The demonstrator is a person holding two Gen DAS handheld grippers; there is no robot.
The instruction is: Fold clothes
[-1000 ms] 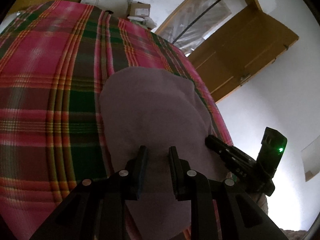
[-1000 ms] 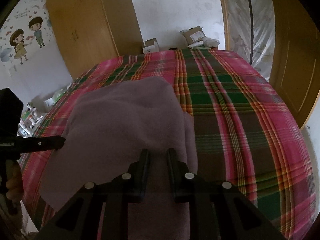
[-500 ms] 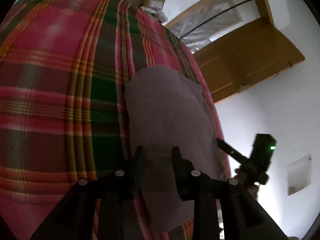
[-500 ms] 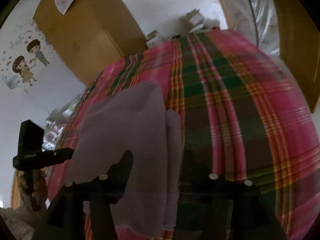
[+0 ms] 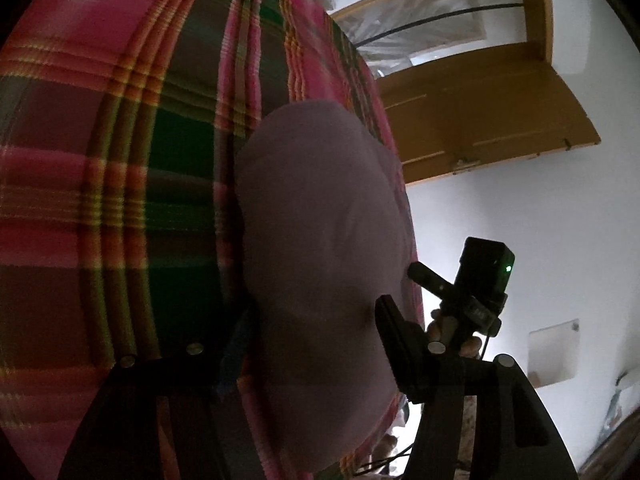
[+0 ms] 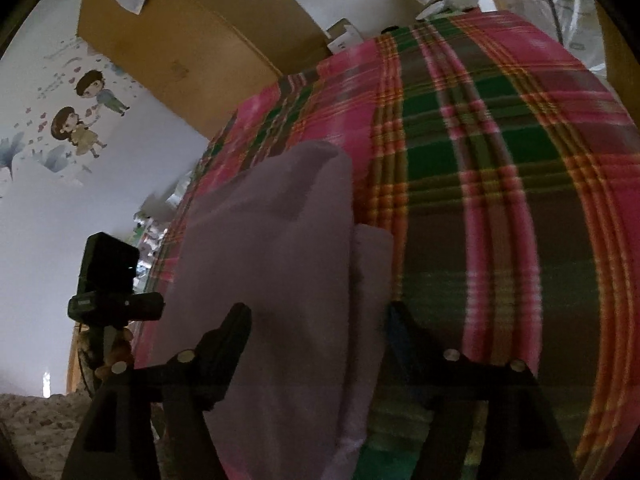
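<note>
Both grippers spread wide — left gripper [image 5: 316, 332], right gripper [image 6: 320, 324] — lilac garment [image 5: 320, 216] between, plaid bedspread [image 5: 120, 160].

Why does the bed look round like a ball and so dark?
Left wrist view: the fisheye lens bulges the blanket; the grippers are dark against the bright wall. Right wrist view: same bulge; stripes smear at the right edge; the cloth looks dim.
</note>
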